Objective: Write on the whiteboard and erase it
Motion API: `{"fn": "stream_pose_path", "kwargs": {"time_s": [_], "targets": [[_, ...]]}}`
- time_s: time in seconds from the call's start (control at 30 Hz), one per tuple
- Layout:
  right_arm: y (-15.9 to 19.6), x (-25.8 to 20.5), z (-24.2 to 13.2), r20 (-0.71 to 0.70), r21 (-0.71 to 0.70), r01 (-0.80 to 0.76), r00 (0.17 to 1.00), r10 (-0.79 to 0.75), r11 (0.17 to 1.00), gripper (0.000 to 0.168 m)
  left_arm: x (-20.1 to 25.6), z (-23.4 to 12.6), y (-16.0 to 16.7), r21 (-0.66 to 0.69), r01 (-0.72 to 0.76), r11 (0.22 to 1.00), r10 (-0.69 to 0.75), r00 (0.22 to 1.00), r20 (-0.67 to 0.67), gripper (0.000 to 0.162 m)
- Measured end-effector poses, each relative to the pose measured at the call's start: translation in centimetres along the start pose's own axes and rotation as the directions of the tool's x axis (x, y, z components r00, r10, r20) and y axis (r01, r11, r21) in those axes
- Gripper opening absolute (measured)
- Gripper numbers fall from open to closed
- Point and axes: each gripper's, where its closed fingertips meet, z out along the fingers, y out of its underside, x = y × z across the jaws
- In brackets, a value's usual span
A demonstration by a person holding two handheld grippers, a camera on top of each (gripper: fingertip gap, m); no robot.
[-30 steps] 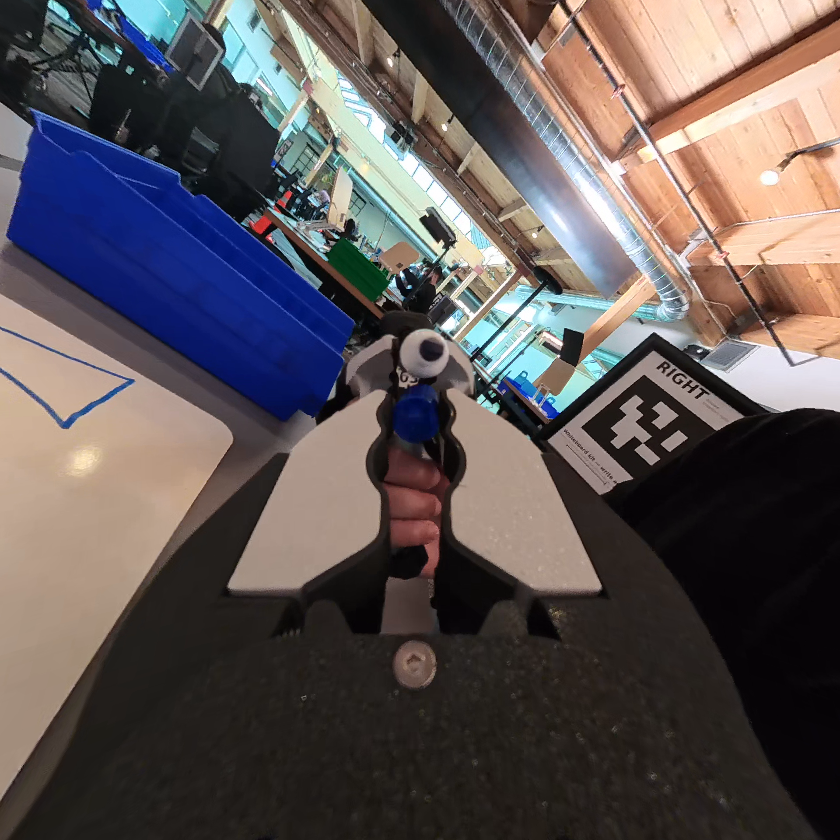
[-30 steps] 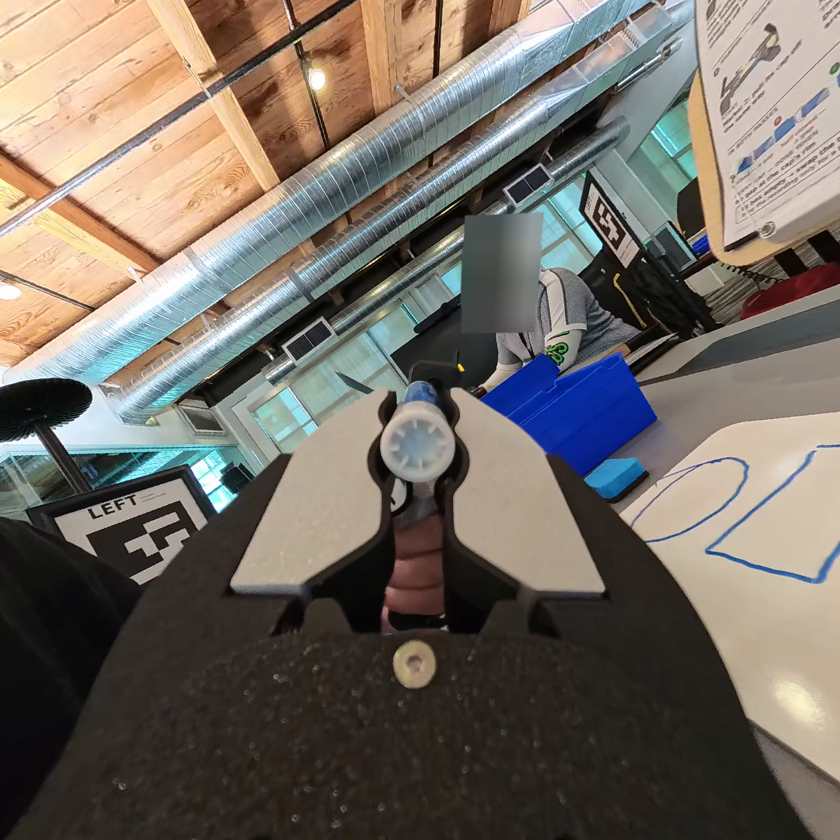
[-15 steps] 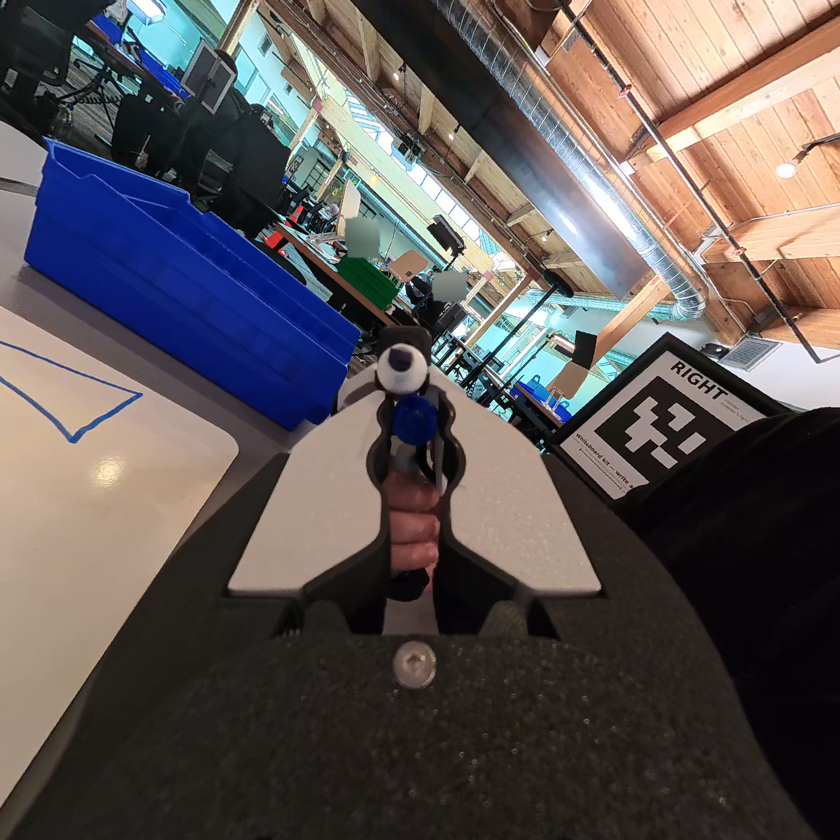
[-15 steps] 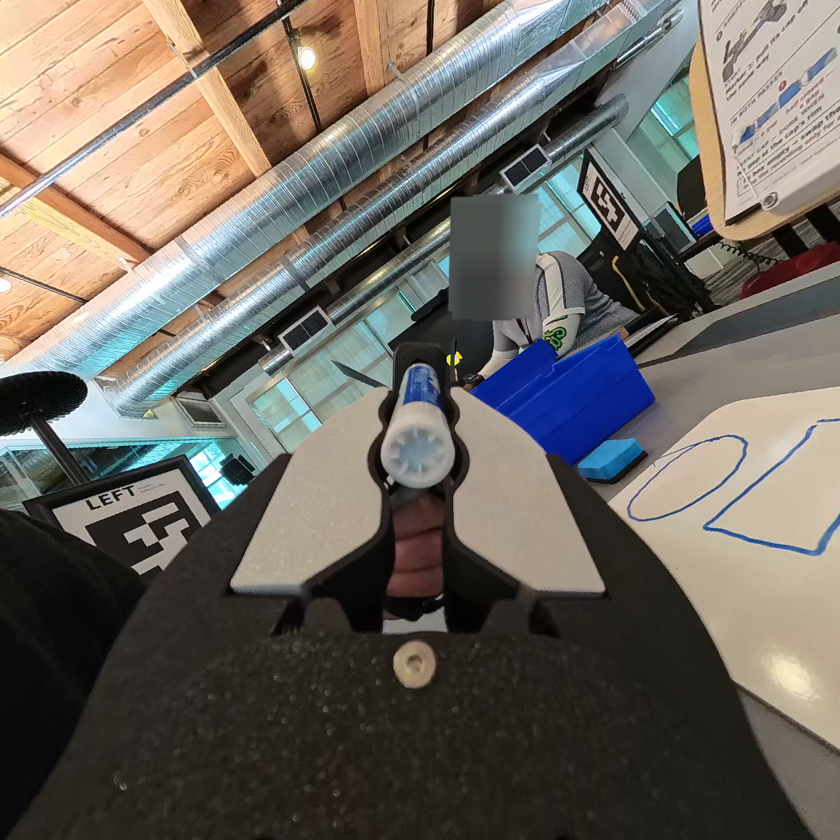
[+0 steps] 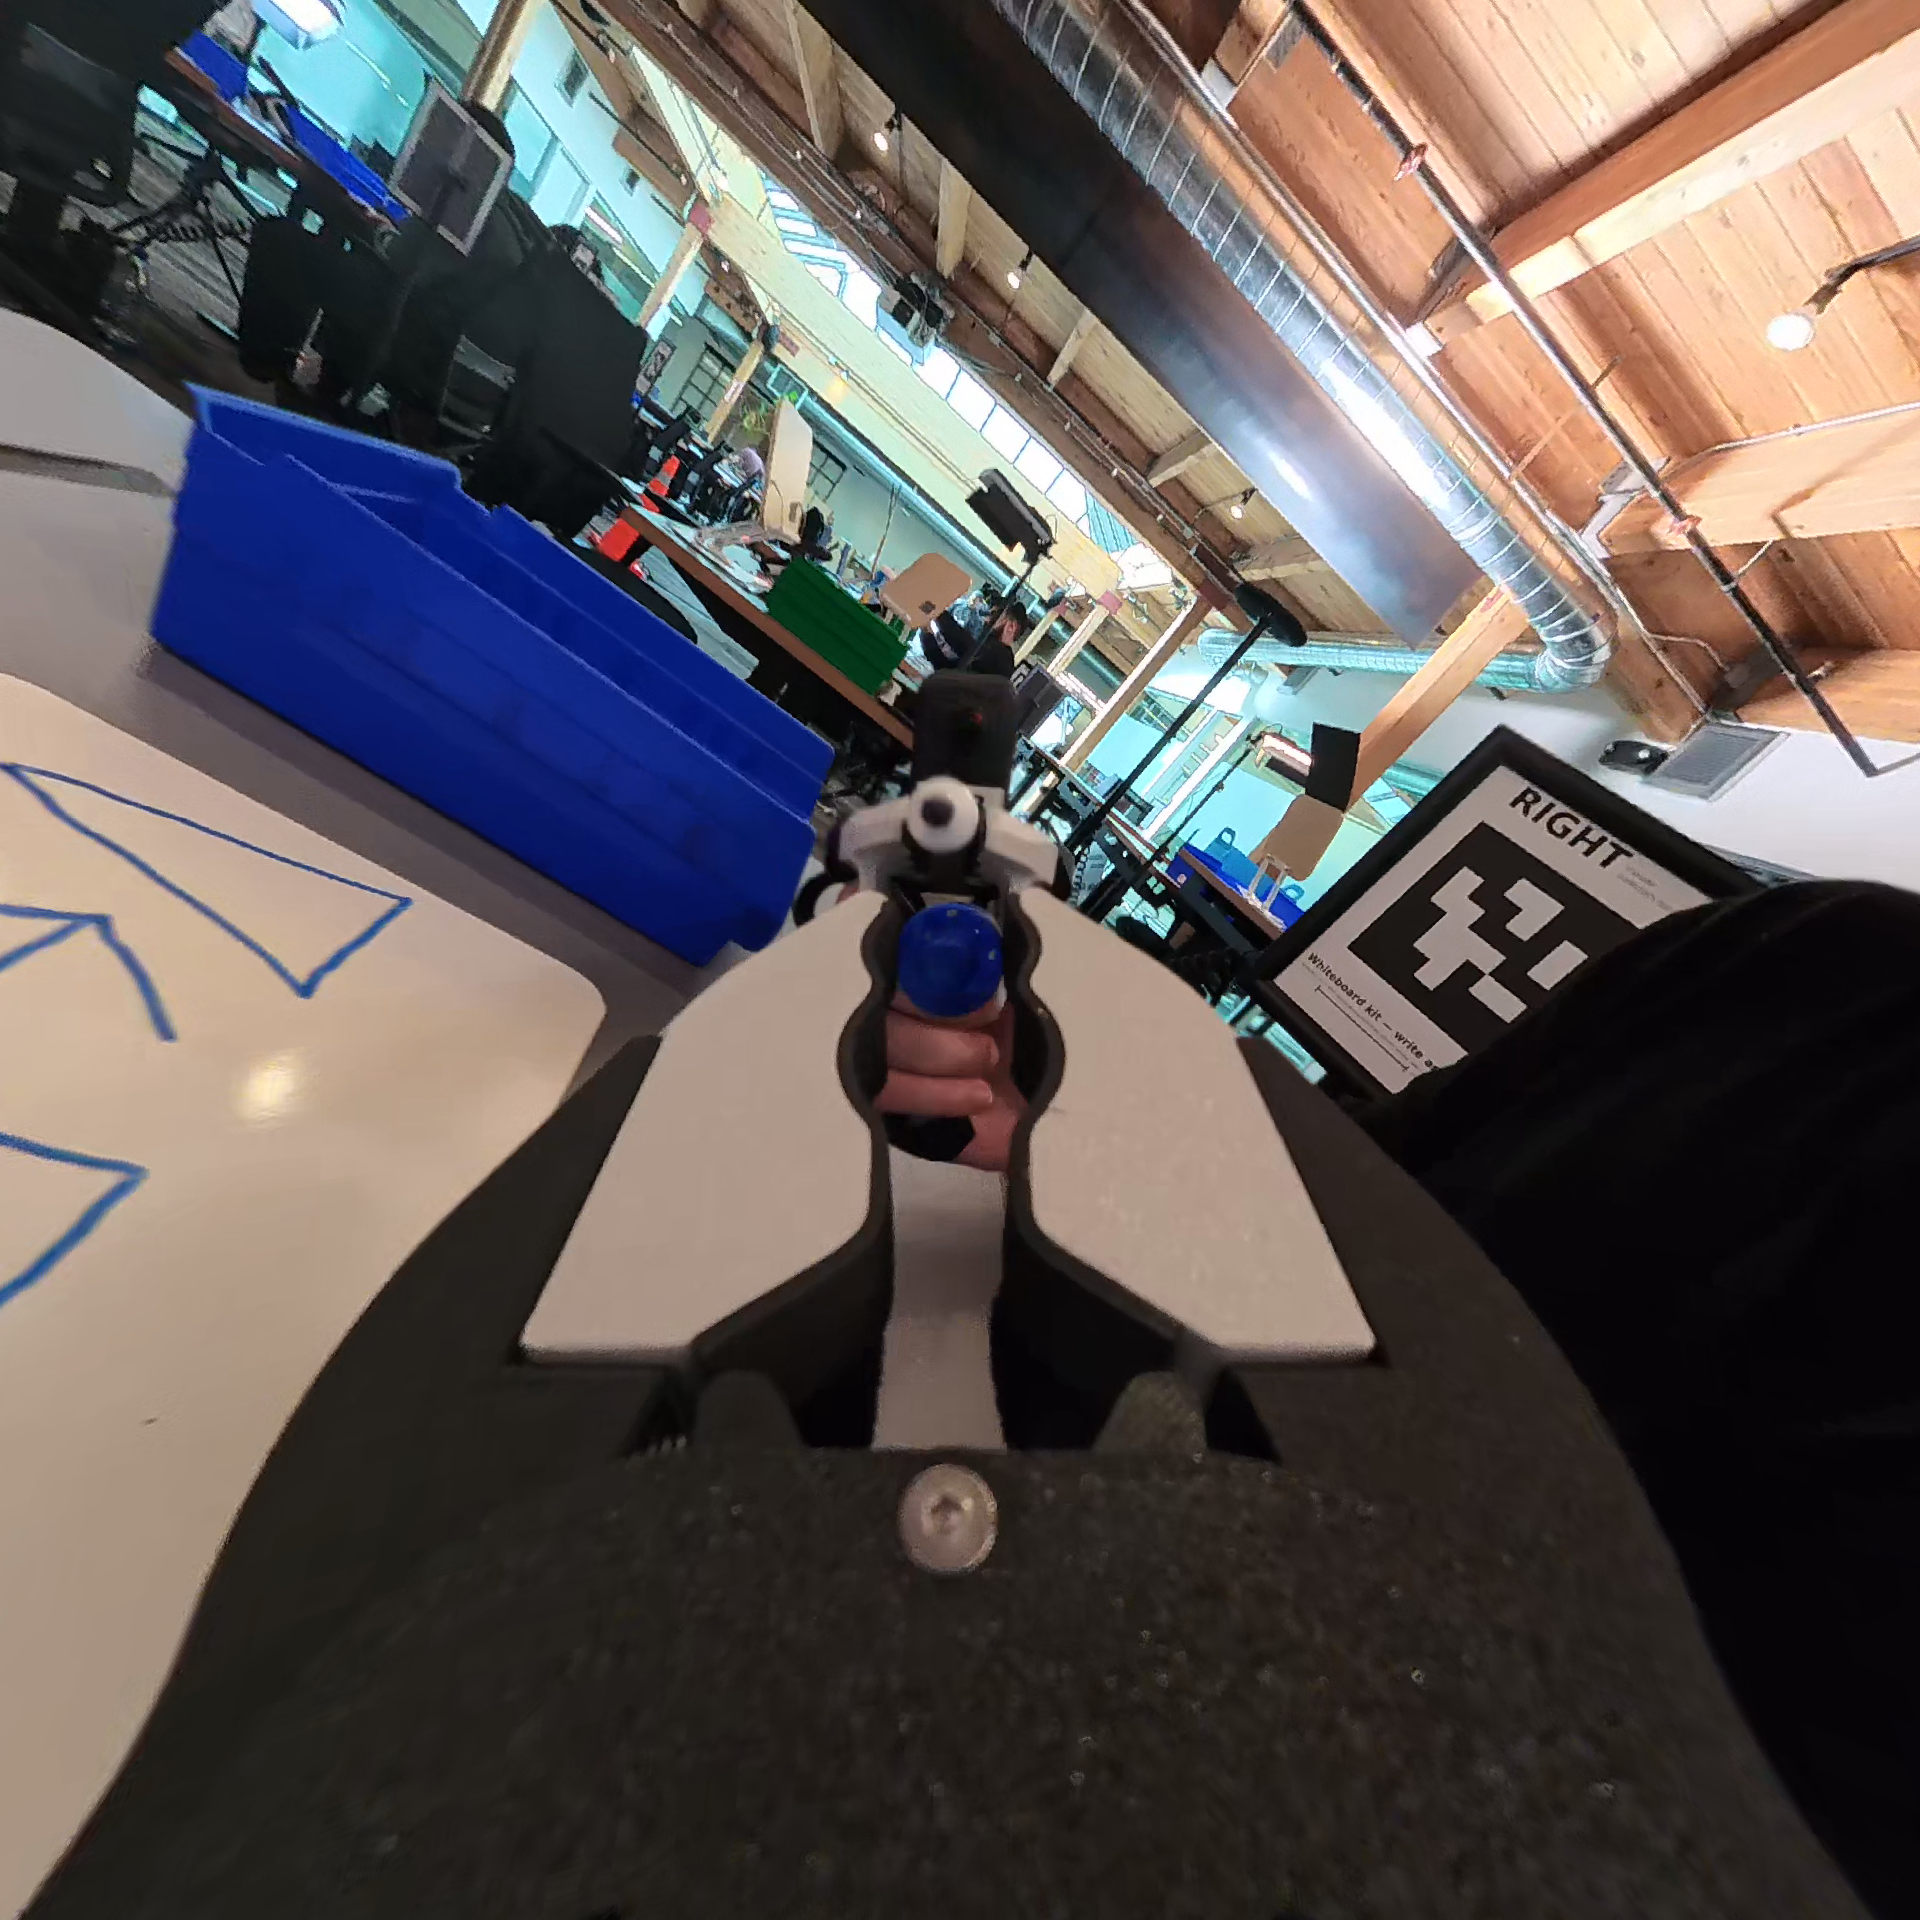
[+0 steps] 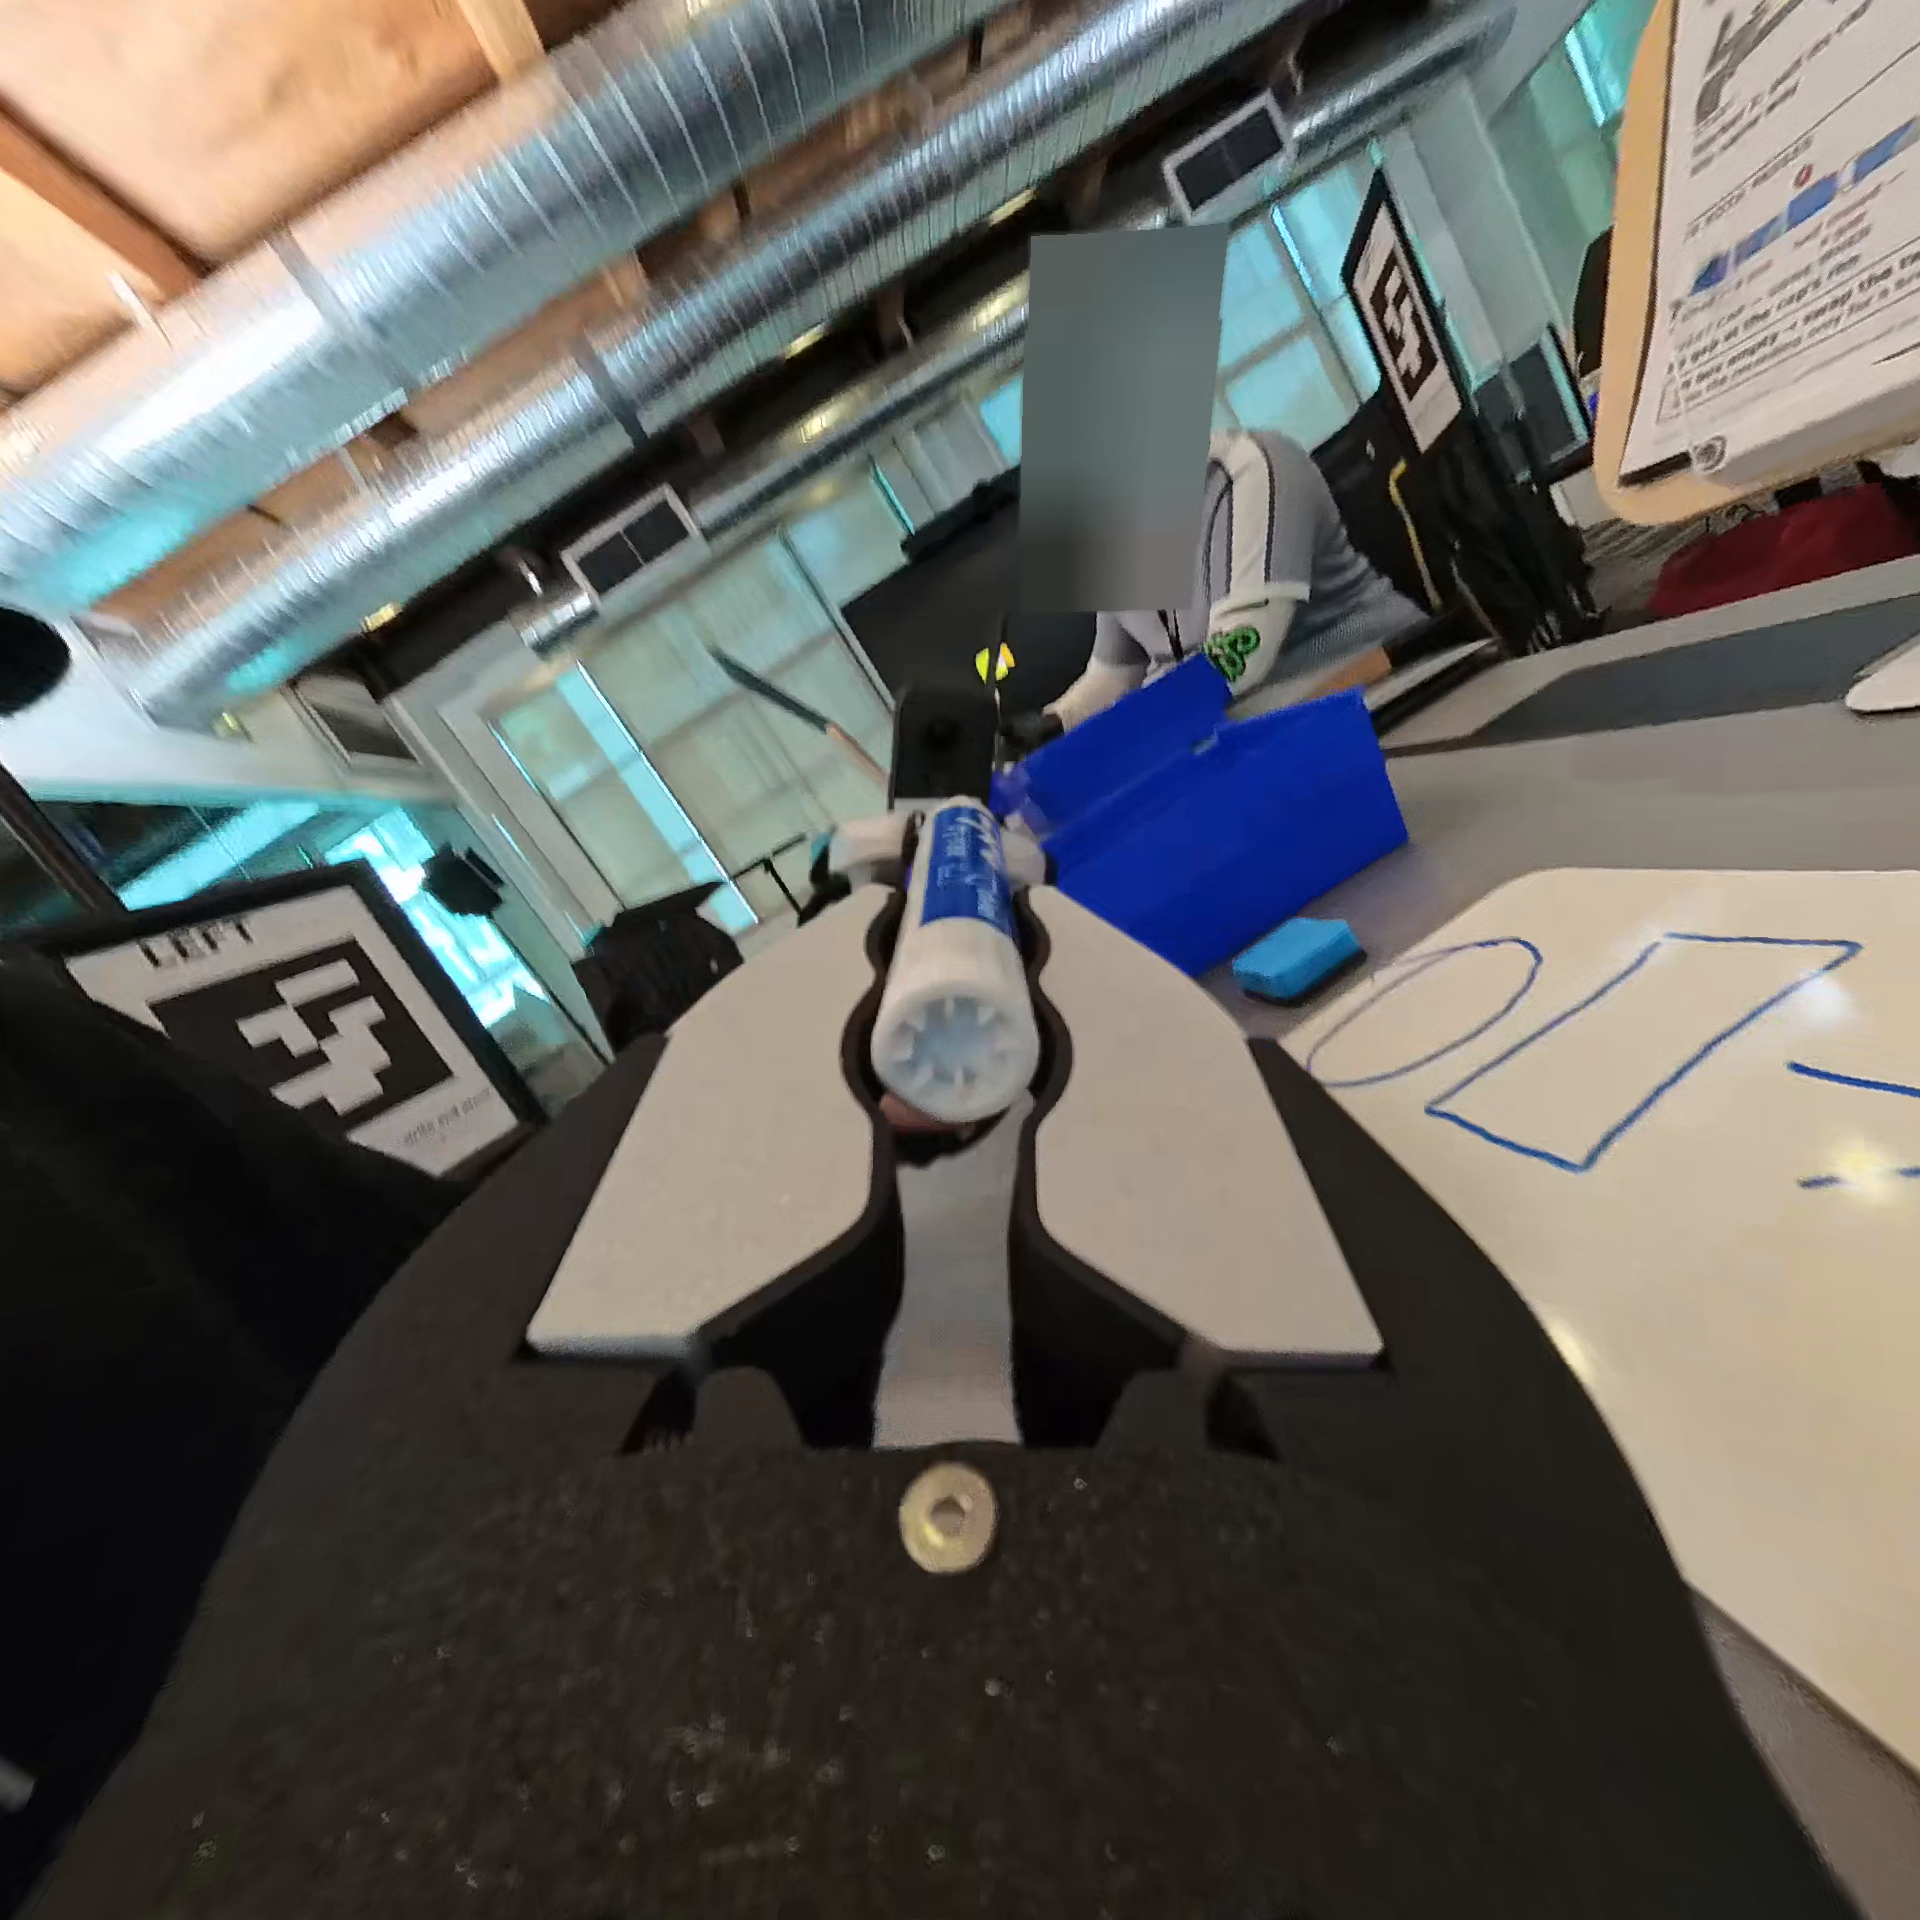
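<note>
So the writing half looks done: the whiteboard (image 6: 1558, 1299) already has blue shapes on it. The right gripper (image 6: 951, 1049) is clamped on the marker (image 6: 954, 971), the left gripper (image 5: 948, 987) on its blue cap (image 5: 948, 961), so recapping seems next. The eraser (image 6: 1299, 961) sits untouched just beyond the whiteboard's far edge.

The left gripper (image 5: 948, 971) grips a blue marker cap (image 5: 945, 961) beside the whiteboard (image 5: 260, 1143).
</note>
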Motion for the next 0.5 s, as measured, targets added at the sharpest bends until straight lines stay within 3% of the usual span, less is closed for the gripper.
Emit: {"fn": "stream_pose_path", "kwargs": {"time_s": [0.17, 0.5], "targets": [[0.7, -0.4, -0.5, 0.015, -0.052, 0.021, 1.0, -0.02, 0.998, 0.02, 0.0, -0.9, -1.1, 0.052, -0.019, 0.998, 0.019, 1.0, -0.007, 0.018], [2.2, -0.7, 1.2, 0.037, -0.085, 0.009, 0.999, -0.006, 0.996, 0.02, 0.2, 0.7, 0.3, 0.016, -0.004, 1.0, 0.005, 1.0, -0.026, 0.019]]}}
